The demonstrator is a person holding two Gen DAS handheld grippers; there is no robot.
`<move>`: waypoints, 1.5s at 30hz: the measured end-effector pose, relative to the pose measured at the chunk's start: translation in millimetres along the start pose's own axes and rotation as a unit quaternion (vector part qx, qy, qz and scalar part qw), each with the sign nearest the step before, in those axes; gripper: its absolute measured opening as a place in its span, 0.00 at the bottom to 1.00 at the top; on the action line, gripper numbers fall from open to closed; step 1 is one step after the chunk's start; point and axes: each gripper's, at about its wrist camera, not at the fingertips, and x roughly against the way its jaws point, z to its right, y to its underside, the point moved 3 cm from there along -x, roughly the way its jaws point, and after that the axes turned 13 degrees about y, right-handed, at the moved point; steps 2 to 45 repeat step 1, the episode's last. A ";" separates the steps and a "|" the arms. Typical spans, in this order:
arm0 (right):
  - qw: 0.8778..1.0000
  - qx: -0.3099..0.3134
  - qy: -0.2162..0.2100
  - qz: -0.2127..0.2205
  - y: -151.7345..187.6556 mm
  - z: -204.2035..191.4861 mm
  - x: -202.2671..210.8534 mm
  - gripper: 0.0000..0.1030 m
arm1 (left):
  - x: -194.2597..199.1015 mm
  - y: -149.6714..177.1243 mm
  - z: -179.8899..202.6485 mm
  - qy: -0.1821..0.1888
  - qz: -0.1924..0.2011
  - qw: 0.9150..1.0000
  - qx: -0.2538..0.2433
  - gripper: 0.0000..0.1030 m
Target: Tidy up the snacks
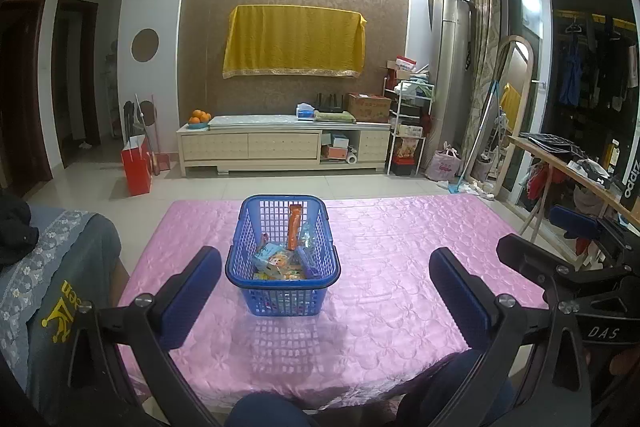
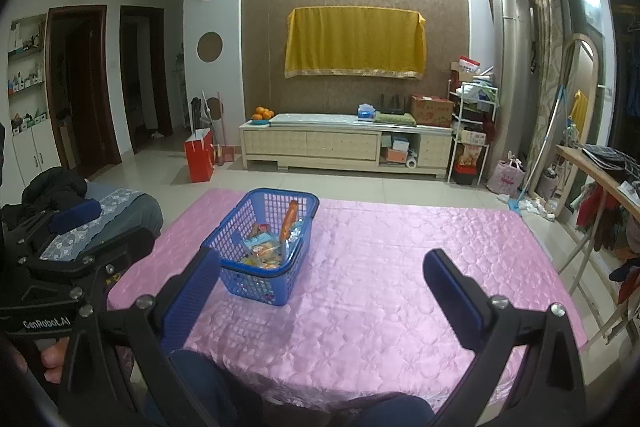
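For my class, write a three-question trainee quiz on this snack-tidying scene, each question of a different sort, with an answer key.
1. True or false: the left claw is shut on a snack.
2. Multiple choice: the snack packets lie (A) spread over the pink tablecloth, (B) inside the blue basket, (C) on the TV cabinet.
3. Fill in: the tall orange packet in the basket stands roughly ____.

Key:
1. False; both the left claw and the right claw are open and empty, held back from the basket.
2. B.
3. Upright.

A blue mesh basket [image 1: 282,267] stands upright on the pink tablecloth [image 1: 400,267], holding snack packets [image 1: 280,263].
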 end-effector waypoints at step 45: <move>1.000 0.000 0.000 0.000 1.2 -0.1 0.4 1.00 | 0.1 0.2 0.0 0.000 0.000 1.000 0.000 1.00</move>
